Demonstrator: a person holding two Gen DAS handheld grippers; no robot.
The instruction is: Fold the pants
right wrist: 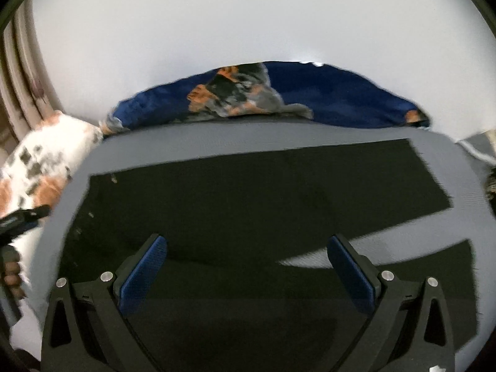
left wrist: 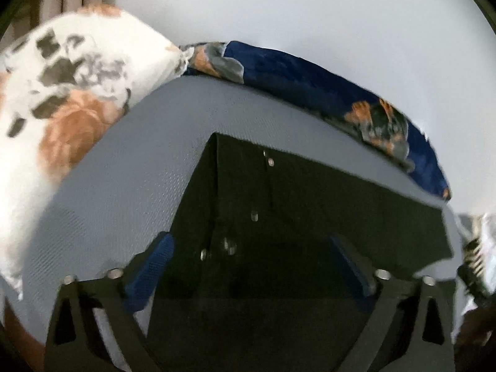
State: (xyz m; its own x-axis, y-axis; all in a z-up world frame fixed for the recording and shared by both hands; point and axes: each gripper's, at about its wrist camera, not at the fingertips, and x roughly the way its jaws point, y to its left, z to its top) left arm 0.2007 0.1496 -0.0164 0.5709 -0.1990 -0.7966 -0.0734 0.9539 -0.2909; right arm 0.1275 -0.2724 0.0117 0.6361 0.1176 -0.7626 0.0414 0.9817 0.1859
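Note:
Black pants [left wrist: 310,204] lie flat on a grey bed sheet [left wrist: 130,186]. Small metal studs [left wrist: 270,161] show near the waist end. My left gripper [left wrist: 252,266] hangs over that waist end, jaws wide and open, with nothing pressed between the blue pads [left wrist: 155,263]. In the right wrist view the pants [right wrist: 248,192] spread across the sheet [right wrist: 458,161], and the two legs part at the right with a grey gap. My right gripper [right wrist: 246,272] hovers over the near leg, open and holding nothing. The left gripper [right wrist: 21,217] and a hand [right wrist: 12,274] show at the left edge.
A white pillow [left wrist: 62,93] with orange and grey flowers lies at the left of the bed. A dark blue flowered cushion [right wrist: 325,99] runs along the far edge against a white wall [right wrist: 248,24]. A beige curtain [right wrist: 21,86] hangs at the far left.

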